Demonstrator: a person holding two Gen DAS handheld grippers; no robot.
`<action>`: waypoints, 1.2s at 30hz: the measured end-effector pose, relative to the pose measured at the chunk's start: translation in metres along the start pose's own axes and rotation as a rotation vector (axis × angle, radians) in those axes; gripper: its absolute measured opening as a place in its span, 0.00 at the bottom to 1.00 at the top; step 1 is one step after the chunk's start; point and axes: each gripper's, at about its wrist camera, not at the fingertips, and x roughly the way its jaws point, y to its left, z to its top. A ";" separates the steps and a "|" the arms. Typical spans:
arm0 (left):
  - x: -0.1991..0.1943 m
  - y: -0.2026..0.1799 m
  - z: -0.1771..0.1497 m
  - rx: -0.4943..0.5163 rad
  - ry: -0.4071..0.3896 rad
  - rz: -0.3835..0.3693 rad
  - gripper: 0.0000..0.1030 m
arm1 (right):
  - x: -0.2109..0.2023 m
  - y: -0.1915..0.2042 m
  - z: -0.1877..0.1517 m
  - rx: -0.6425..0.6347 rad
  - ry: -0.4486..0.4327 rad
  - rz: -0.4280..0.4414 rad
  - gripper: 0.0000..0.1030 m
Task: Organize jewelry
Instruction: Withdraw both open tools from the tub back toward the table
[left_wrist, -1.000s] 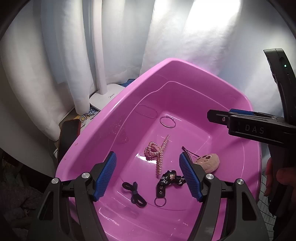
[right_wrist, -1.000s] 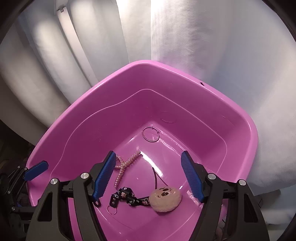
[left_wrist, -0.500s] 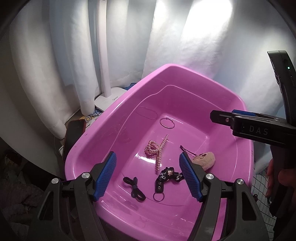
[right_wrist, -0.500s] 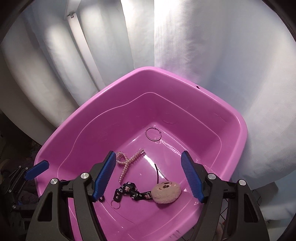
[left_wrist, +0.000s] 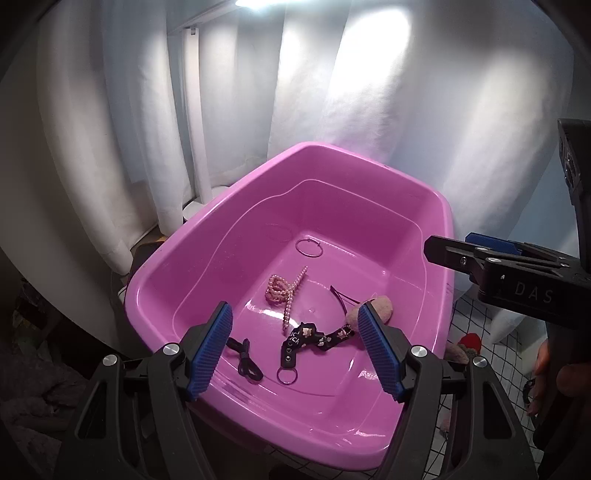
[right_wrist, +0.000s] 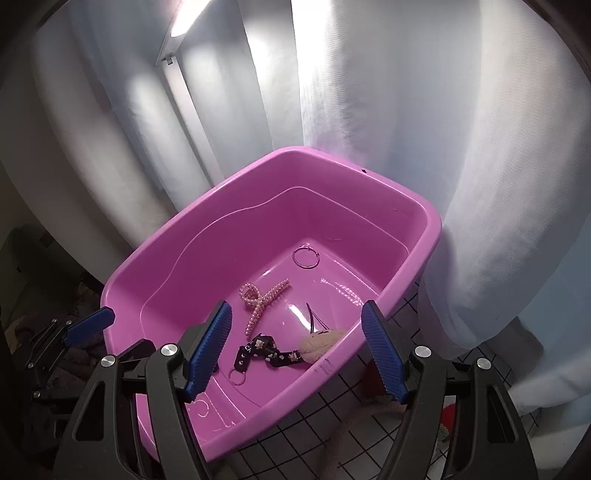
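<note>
A pink tub (left_wrist: 424, 199) holds the jewelry: a pearl claw clip (left_wrist: 286, 291), a black patterned strap (left_wrist: 314, 338) with partly legible white letters, a thin hoop (left_wrist: 309, 247). "DAS" marks the right gripper (left_wrist: 532, 291). Left gripper (left_wrist: 295, 347): jaws apart, empty, like the right's.

A glossy pink plastic tub (left_wrist: 436, 206) holds pearly beads (left_wrist: 291, 295), a thin metal hoop (left_wrist: 309, 247), a fuzzy plush charm (right_wrist: 321, 341); my ribbed blue pads (left_wrist: 210, 354) look matt.
</note>
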 end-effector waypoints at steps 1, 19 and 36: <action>-0.003 -0.006 -0.002 0.006 -0.004 -0.001 0.67 | -0.005 -0.004 -0.005 0.006 -0.005 0.000 0.67; -0.045 -0.112 -0.049 0.119 -0.036 -0.117 0.84 | -0.109 -0.097 -0.143 0.220 -0.073 -0.062 0.68; -0.017 -0.186 -0.158 0.185 0.115 -0.162 0.93 | -0.166 -0.190 -0.334 0.478 -0.032 -0.201 0.68</action>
